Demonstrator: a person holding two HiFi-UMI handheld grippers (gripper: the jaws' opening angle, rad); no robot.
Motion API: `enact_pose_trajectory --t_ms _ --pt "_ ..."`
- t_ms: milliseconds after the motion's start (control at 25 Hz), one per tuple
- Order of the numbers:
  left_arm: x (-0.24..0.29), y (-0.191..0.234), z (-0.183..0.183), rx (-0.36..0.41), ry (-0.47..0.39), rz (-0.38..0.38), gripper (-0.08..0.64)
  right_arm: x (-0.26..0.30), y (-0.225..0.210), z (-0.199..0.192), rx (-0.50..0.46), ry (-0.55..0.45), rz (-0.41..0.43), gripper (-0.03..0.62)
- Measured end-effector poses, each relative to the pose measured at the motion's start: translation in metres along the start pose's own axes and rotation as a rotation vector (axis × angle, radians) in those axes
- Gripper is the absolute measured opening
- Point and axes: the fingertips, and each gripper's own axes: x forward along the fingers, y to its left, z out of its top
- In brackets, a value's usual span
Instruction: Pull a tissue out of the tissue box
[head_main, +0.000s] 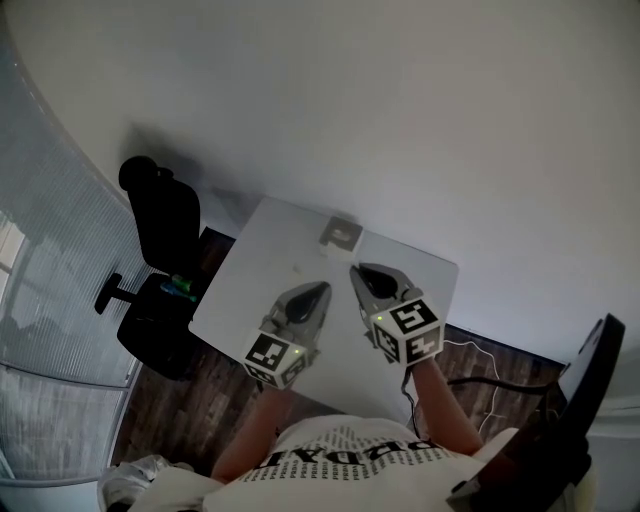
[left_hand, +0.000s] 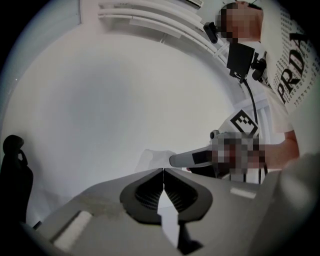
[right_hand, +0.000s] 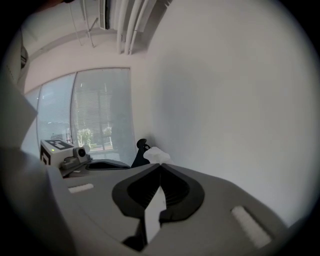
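Fingers (head_main: 312, 298) closed, right pair (head_main: 372, 282) on tissue (right_hand: 156, 155) — white table (head_main: 250, 270), black chair (head_main: 165, 225)

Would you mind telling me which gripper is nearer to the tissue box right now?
Right. In the head view, the right gripper points toward the tissue box, its tip just short of it. The left gripper is beside it, farther back toward the person.
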Motion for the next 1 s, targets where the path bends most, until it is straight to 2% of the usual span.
enact_pose_trajectory --t_ms 1000 --pt "0.002 -0.014 0.013 0.006 0.0 -0.021 -0.007 -0.013 0.001 0.002 -0.015 -0.041 -0.017 0.008"
